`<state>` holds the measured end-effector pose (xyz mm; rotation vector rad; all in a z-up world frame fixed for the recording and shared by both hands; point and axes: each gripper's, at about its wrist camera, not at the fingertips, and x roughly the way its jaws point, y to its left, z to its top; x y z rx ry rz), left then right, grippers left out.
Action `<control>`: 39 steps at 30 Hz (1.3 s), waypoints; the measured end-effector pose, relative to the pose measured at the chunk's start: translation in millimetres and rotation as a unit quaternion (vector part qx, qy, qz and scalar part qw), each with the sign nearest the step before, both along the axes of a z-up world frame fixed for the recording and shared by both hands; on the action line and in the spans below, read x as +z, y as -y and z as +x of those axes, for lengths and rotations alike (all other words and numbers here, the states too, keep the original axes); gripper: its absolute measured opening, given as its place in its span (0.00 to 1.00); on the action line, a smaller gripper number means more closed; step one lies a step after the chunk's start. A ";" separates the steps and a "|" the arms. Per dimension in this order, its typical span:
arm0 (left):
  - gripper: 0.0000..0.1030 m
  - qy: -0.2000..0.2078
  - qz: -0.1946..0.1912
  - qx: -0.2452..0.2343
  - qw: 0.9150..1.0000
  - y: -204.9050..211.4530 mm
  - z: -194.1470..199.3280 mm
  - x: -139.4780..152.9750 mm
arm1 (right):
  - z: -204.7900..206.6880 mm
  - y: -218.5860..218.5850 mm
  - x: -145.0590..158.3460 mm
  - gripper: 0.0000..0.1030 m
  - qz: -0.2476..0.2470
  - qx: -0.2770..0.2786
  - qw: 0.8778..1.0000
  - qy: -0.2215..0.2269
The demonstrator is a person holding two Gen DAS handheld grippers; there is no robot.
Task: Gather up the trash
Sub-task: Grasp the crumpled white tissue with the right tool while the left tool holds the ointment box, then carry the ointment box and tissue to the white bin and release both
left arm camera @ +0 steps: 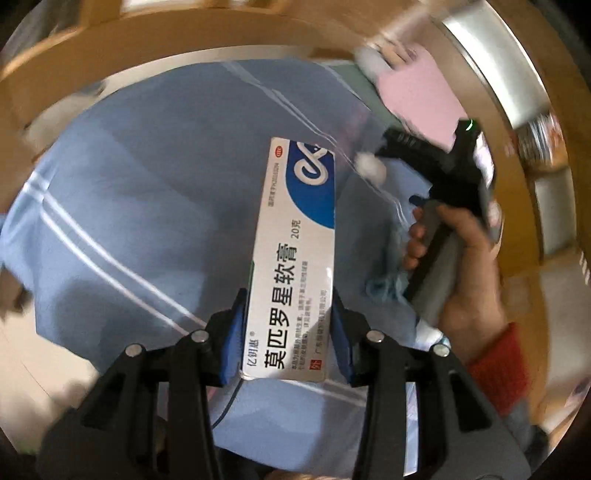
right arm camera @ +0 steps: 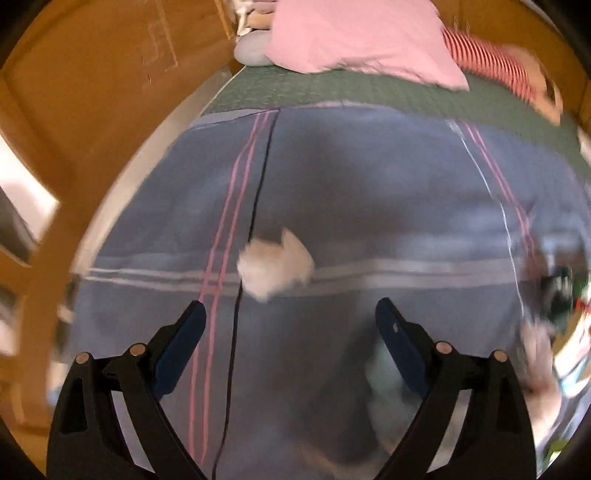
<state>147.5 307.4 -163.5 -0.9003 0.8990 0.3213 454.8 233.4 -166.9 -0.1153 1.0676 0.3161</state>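
The left tool (left arm camera: 288,343) grips a long white and blue carton (left arm camera: 295,258) by its near end, one blue pad pressed on each long side, so the box juts forward over the blue striped bedspread (left arm camera: 147,221). As a thin card box it should be light and stiff along its length but easy to crush across the faces; the hold on the narrow edges near one end suits it, though the far end may swing.

Its face reads 莫匹罗星软膏, with 20克 beside it and 亿明惠 at the near corner. A red square there carries 外, and a white looping logo sits on the blue field at the far end. The smaller lines are too fine to read.

Further out, a crumpled white tissue ball (left arm camera: 371,168) lies on the bedspread, just beside the carton's far end. The right tool (right arm camera: 288,325), seen in the left view as a black frame in a person's hand (left arm camera: 469,273) with a red cuff, stands wide with nothing between its pads; the ball lies just ahead of its fingertips. It is probably soft, nearly weightless and springy, so a pinch across its middle should do.

Beyond lie a green sheet (right arm camera: 369,92) and a pink pillow (right arm camera: 354,33).
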 end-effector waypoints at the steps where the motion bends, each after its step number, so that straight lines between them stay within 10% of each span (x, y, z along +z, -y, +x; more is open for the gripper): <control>1: 0.41 0.003 -0.003 0.009 1.000 -4.4 -2.8 0.8 | 4.4 -10.5 -8.0 0.82 -0.016 0.007 1.000 0.004; 8: 0.41 0.004 -0.001 -0.013 1.000 -0.8 5.5 0.3 | 12.0 -7.9 -27.3 0.21 -0.010 0.017 0.999 -0.027; 18: 0.41 -0.003 0.027 -0.112 0.993 34.9 46.2 0.3 | -75.6 95.0 69.4 0.21 0.064 0.067 0.995 0.036; 21: 0.41 -0.026 0.088 -0.177 0.980 62.8 59.0 0.5 | -122.5 157.8 81.4 0.21 0.049 0.053 0.997 0.021; 31: 0.41 -0.111 0.268 -0.343 0.893 155.8 67.6 -31.4 | -212.5 262.2 19.7 0.21 -0.006 -0.016 0.995 -0.094; 35: 0.40 -0.130 0.271 -0.367 0.881 164.9 69.4 -47.8 | -219.2 267.5 1.6 0.22 -0.004 -0.023 0.994 -0.103; 39: 0.44 -0.138 0.249 -0.363 0.887 157.3 72.4 -53.8 | -210.7 267.9 -10.1 0.37 -0.005 -0.040 0.993 -0.110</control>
